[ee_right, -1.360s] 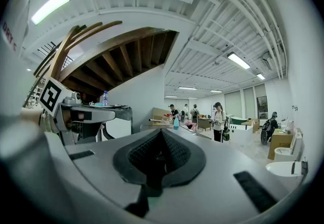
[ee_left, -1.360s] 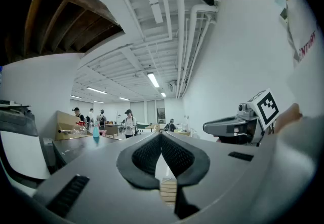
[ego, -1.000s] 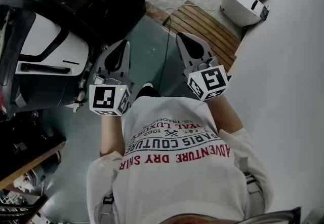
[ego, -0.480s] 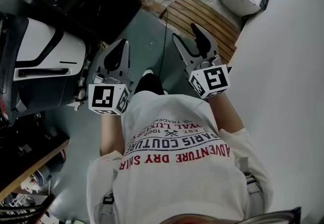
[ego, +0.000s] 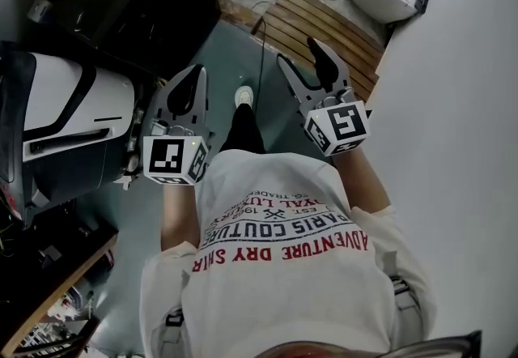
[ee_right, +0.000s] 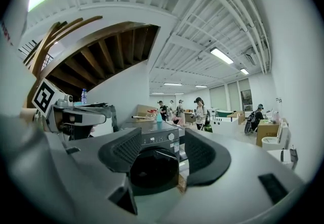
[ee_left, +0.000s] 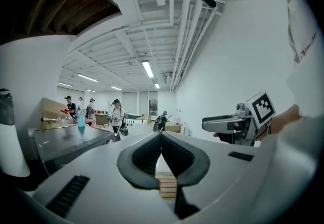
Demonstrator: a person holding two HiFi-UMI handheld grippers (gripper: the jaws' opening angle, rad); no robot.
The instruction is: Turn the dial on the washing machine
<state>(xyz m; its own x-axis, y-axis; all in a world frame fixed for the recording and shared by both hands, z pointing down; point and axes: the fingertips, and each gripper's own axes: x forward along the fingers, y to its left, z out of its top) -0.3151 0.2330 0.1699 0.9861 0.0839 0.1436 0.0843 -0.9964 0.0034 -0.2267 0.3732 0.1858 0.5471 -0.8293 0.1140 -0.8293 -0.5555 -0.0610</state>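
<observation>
Facing one washing machine (ee_right: 154,167) (one dial (ee_right: 171,136))

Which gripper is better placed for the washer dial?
Right gripper: its empty jaws have just been opening and frame the dark grey front-loading washing machine and round silver dial. Left gripper is shut, facing the room.
</observation>
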